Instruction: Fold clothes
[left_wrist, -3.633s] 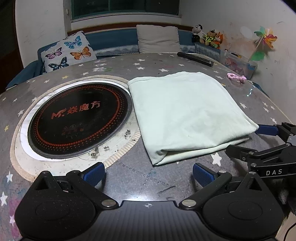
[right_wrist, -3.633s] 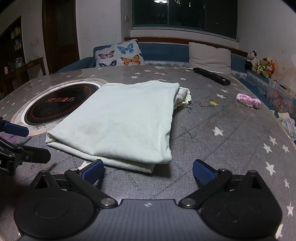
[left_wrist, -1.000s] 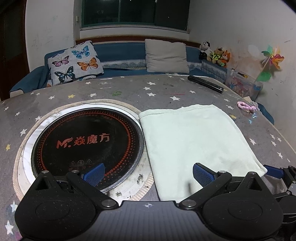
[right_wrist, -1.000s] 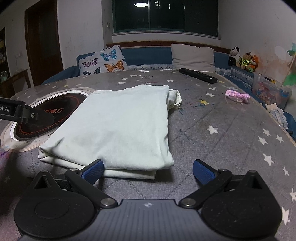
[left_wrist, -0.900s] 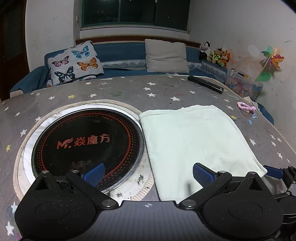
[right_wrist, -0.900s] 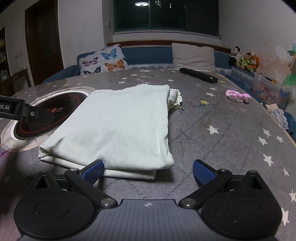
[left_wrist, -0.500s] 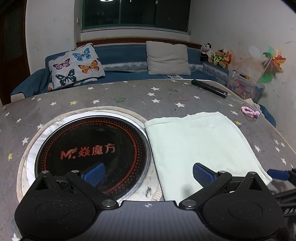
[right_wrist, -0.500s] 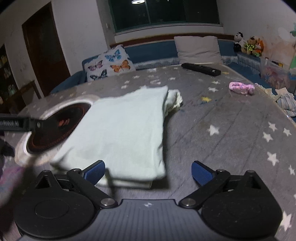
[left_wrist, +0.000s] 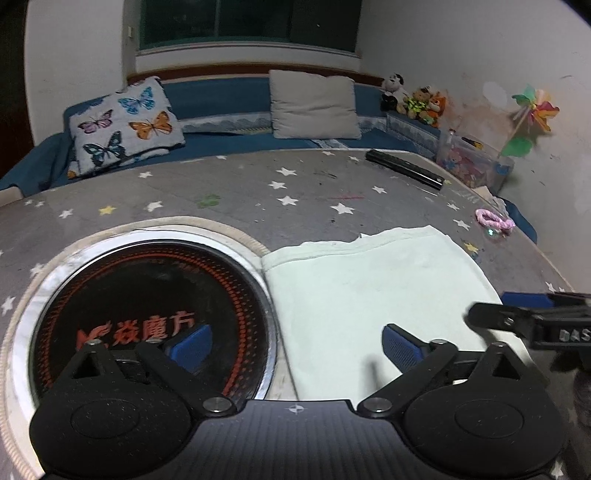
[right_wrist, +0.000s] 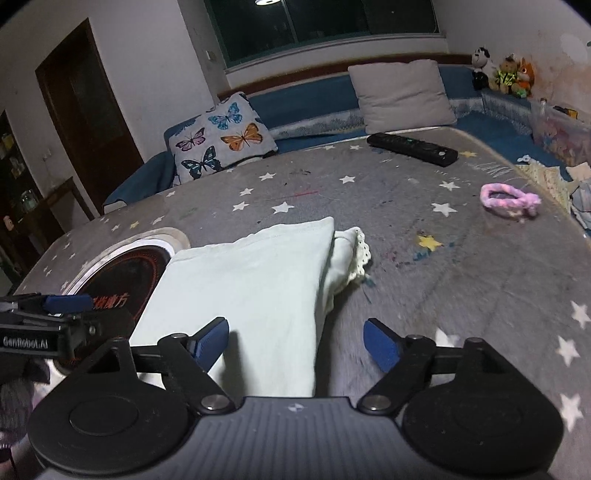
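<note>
Folding looks close to finished, judging by the layout: pale green garment (left_wrist: 373, 295) lies flat as a compact rectangle on the star-print table cover (left_wrist: 258, 188), its left edge touching the rim of the round induction hob (left_wrist: 147, 314). Layered edges show in the right wrist view, with a lace-trimmed bit (right_wrist: 354, 254) sticking out past the far right corner (could want tucking in, or one more fold; hard to say if another halving is planned).

Left gripper (left_wrist: 295, 347) hovers above the near-left part of the garment and the hob edge, jaws spread wide, nothing between them. Right gripper (right_wrist: 295, 343) hovers over the near-right corner of the garment, jaws also wide apart, empty; cloth not pinched by either.

Writing: hob face reads "M" logo plus "焱魔方" in orange. Right gripper's side, seen from the left wrist camera, shows "DAS" (cut off). Left gripper's side, seen from the right wrist camera, reads "GenRobot.AI".

Also on the table: black remote control (right_wrist: 412, 148), pink hair tie (right_wrist: 509, 199), both well apart from the garment.
</note>
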